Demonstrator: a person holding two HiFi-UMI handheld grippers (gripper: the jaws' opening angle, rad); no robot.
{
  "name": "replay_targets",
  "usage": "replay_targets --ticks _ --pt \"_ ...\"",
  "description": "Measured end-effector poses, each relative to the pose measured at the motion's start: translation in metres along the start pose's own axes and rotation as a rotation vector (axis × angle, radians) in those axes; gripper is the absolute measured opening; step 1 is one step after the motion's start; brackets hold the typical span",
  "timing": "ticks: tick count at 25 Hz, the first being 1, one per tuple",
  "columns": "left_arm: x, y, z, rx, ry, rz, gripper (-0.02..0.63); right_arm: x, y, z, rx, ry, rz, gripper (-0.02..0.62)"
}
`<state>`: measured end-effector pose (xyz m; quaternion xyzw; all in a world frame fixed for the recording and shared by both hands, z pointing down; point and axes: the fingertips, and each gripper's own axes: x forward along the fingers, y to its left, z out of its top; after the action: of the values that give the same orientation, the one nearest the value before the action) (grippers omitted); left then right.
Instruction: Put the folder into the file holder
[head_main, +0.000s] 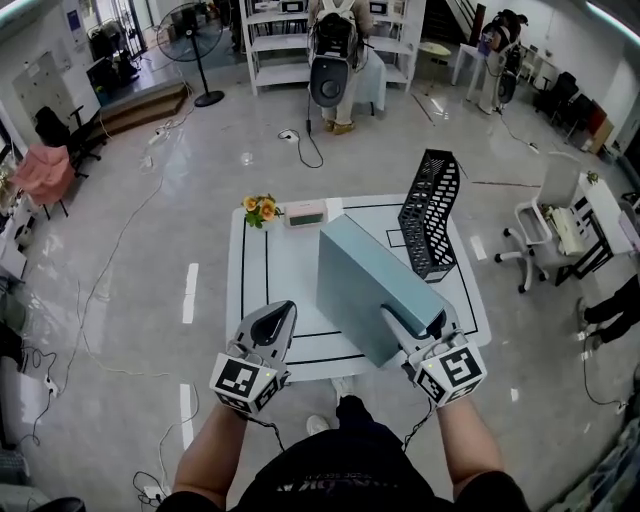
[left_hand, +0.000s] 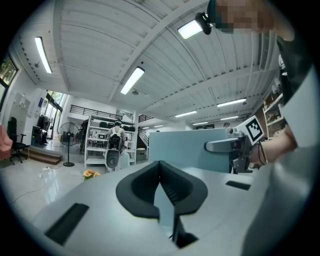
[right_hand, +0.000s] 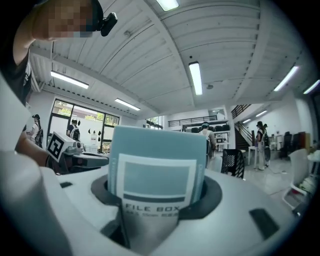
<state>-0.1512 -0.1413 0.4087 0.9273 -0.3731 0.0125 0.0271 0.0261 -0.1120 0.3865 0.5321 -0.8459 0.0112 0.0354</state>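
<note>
The right gripper has the folder by its near narrow end: its jaws stand wide apart because the labelled spine fills the gap between them, and the pads press on either side of it. From that grip the folder runs straight out ahead of the tool, standing on its long edge over the white table; whether its lower edge touches the tabletop I cannot tell. The black mesh file holder stands upright ahead of the right gripper and a little to its right, just beyond the folder's far end, with nothing visibly in it. The left gripper hangs off to the left of the folder, well clear of it, with its jaws closed together on nothing. Further out ahead of it, at the far edge of the table, lie a small bunch of flowers and a small box, both out of the way. So the pick-up looks done and the main part is left: the folder has to be carried forward and to the right, lined up with the holder's open side, slid in and let go.
</note>
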Motion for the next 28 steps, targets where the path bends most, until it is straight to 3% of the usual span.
replay_targets --ticks 16,28 --pt "0.032 -0.078 0.029 0.000 -0.029 -0.193 0.003 -0.095 -0.086 0.090 0.005 -0.147 -0.398 0.269" --pt "0.084 -0.110 0.040 -0.014 -0.032 -0.290 0.003 -0.121 -0.161 0.143 -0.040 -0.213 -0.596 0.270"
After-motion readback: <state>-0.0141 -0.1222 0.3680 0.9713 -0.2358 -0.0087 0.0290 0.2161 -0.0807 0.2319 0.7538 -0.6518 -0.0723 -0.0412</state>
